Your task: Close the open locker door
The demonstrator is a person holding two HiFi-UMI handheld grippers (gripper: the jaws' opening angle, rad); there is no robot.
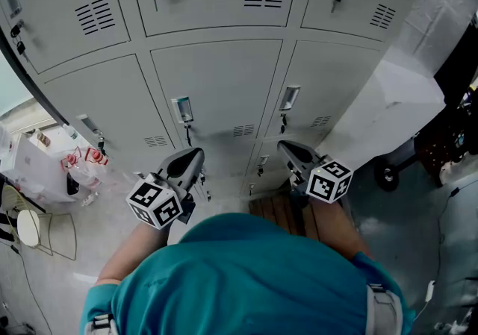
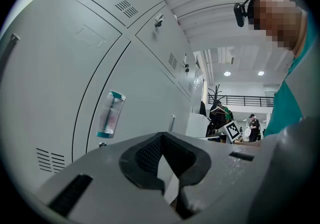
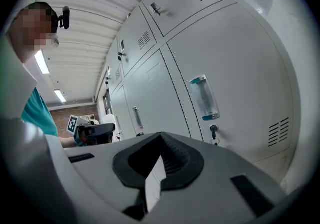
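A bank of grey lockers (image 1: 216, 80) fills the head view, and every door I can see lies flush with its frame. My left gripper (image 1: 191, 156) points at the middle door below its handle (image 1: 182, 110), a short way off, jaws together and empty. My right gripper (image 1: 286, 148) hangs below the neighbouring door's handle (image 1: 289, 97), also shut and empty. In the left gripper view the left gripper (image 2: 162, 135) runs alongside a closed door with a clear handle (image 2: 110, 114). The right gripper (image 3: 161, 135) looks along a door with a handle (image 3: 205, 97) and a key (image 3: 213, 130).
A white, plastic-wrapped block (image 1: 388, 102) stands right of the lockers, with a wheeled dark object (image 1: 386, 174) beside it. Plastic bags (image 1: 45, 162) and a round stool (image 1: 30, 227) sit at the left. Brown wooden slats (image 1: 287, 214) lie under me.
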